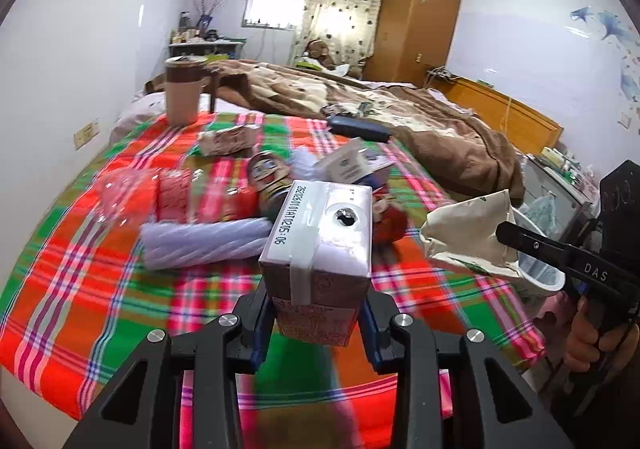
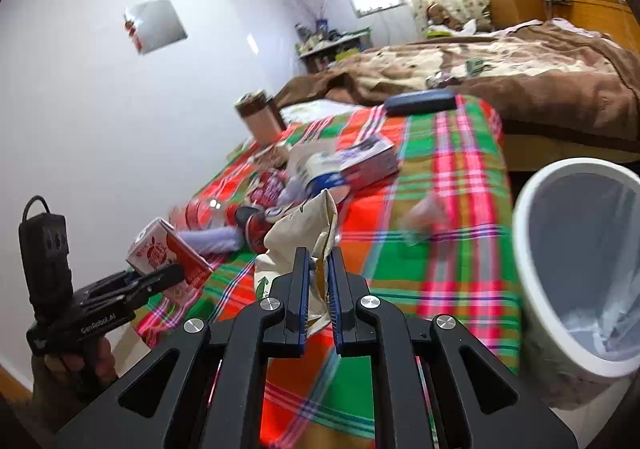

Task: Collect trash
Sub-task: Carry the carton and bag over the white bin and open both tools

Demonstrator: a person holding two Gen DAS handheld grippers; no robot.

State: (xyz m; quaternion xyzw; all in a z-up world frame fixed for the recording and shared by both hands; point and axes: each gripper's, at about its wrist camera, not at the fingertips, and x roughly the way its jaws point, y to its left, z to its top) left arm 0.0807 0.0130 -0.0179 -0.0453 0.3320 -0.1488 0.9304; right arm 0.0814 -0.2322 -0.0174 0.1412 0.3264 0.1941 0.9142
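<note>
Over the plaid-covered bed (image 1: pixel 100 289), left tongs (image 1: pixel 318 313) clamp a drink carton (image 1: pixel 320 241); right tongs (image 2: pixel 319 281) pinch a crumpled paper bag (image 2: pixel 300 233).

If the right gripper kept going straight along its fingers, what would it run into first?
Likely the litter heap on the plaid cloth: the right gripper, shut on a crumpled paper bag, aims there. The white bin sits off to its right. Depth is uncertain.
</note>
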